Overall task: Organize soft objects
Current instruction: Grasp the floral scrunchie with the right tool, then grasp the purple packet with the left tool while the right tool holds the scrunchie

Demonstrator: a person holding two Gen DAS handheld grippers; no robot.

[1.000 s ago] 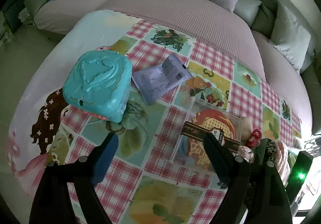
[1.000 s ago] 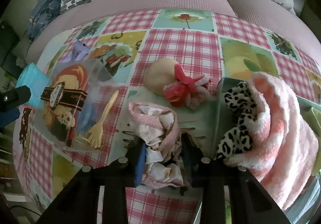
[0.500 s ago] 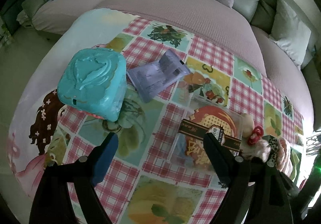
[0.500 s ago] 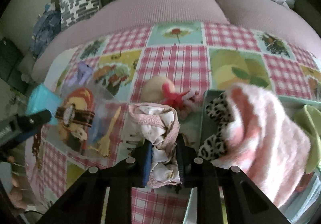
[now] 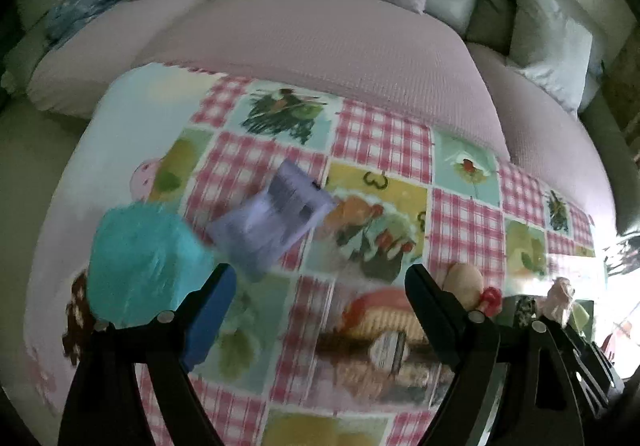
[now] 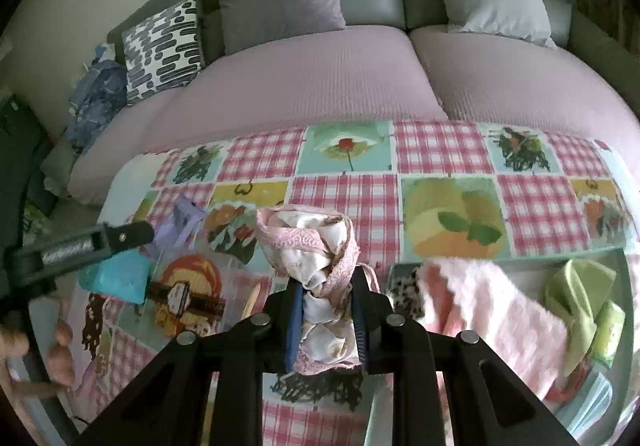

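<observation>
The right hand-held gripper point(image 6: 326, 320) pinches a pink-and-white cloth bundle point(image 6: 316, 246), held up off the checked surface point(image 6: 440, 150). The left hand-held gripper point(image 5: 316, 310) stands wide and empty. Beside the right one, a bin point(image 6: 622, 258) already holds a pink towel point(image 6: 492, 310) and green items point(image 6: 580, 286). A small plush point(image 5: 466, 280), blurred, probably still waits outside; so the sorting looks partway done.
</observation>
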